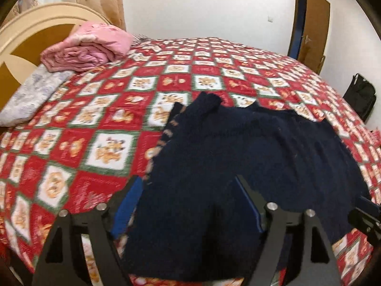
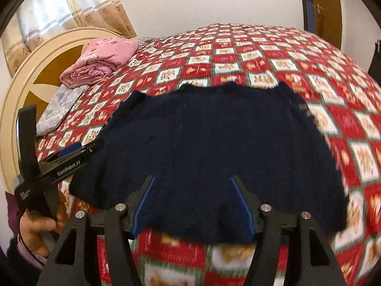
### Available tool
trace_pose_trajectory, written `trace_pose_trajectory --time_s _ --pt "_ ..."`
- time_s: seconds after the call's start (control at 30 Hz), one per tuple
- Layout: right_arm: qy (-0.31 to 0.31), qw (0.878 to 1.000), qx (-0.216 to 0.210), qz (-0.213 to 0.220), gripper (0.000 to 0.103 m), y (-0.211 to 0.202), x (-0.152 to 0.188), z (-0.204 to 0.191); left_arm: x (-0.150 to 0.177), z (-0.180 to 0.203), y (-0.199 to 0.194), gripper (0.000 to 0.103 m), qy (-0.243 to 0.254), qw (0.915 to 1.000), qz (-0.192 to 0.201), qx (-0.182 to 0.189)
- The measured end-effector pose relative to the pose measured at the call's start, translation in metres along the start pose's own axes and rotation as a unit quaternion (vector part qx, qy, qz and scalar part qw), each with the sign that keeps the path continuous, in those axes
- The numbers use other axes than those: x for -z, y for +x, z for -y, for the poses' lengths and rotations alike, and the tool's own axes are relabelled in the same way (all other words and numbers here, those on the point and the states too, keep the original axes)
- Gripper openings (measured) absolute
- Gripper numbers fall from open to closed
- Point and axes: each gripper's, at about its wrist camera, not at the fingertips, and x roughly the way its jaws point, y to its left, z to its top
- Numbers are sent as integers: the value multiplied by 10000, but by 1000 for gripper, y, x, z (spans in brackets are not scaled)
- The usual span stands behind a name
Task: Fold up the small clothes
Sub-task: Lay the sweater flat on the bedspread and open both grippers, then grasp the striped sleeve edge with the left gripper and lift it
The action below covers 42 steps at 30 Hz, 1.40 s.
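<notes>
My left claw (image 1: 188, 190) is hanging over the near edge of the bed with its jaws spread wide, nothing pinched between them; the dark cloth is only showing through the gap, lying on the cover below. My right claw (image 2: 193, 190) is doing the same thing, jaws apart and gripping nothing, pointing down at the near hem.

The navy sweater (image 2: 214, 147) is lying flat on the red patterned bedspread (image 2: 345, 143), right in front of both claws and running away from me toward the middle of the bed. Its long side is stretching across my view, left to right, so the near hem is the edge closest to both tips. In the right wrist view I am seeing the left claw (image 2: 78, 152) reaching in from the side, held by a hand (image 2: 38, 226), with its tips just at the sweater's left edge. In the left wrist view a strip with a pale pattern is showing along that left edge, probably a layer turned over; I cannot tell whether it is a sleeve.

I am judging the left claw nearer the left side and the right claw nearer the middle of the hem.

Farther off, a folded pink blanket (image 1: 88, 47) is sitting by the headboard (image 1: 26, 28).
</notes>
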Motion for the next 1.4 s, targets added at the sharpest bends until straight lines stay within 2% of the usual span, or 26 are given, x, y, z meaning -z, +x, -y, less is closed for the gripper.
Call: trace_pose_trajectory --time_s 0.07,0.27,0.37,0.47,0.53,0.63,0.73,0.8,0.83,0.97,1.07,1.13,1.2,1.27,1.4 --pt "68 9999 42 77 64 -7 10 0 5 -4 -3 97 5 9998 -6 -191" --pt "-132 9992 89 353 64 -20 27 -19 15 -3 -8 100 123 9992 -39 -389" --pt "-348 9987 85 363 64 -19 32 -29 22 -7 -7 101 -4 9990 -190 -401" --pt "-249 9992 3 304 64 -18 36 -28 29 -20 -9 101 -182 9984 -333 -409" --pt "-150 9994 -17 295 64 -19 39 -26 35 -34 -15 101 -393 9982 -268 -352" --pt "-107 9992 43 386 64 -24 43 -25 47 -67 -22 101 -1027 9946 -107 -87" --pt "-8 9992 -60 401 64 -26 46 -23 59 -90 -22 100 -1797 9813 -39 683" --pt "2 9992 -95 378 64 -25 45 -24 64 -92 -17 99 -2125 9720 -59 1002" --pt "-9 9992 -105 374 64 -25 45 -24 63 -89 -15 98 -2128 9716 -75 1033" --pt "-101 9992 -94 370 64 -28 48 -28 61 -70 0 91 -1911 9763 -203 999" --pt "-111 9992 -82 369 64 -30 50 -27 65 -66 12 86 -2096 9701 -392 1162" --pt "-61 9994 -80 342 64 -30 50 -25 64 -63 10 81 -2028 9725 -308 1099" --pt "6 9995 -88 304 64 -29 50 -22 62 -62 10 50 -1983 9723 -352 1189" --pt "72 9996 -93 266 64 -27 50 -20 63 -65 12 30 -2110 9656 -488 1438" --pt "107 9995 -131 265 64 -28 51 -20 68 -68 15 27 -2247 9612 -514 1518"
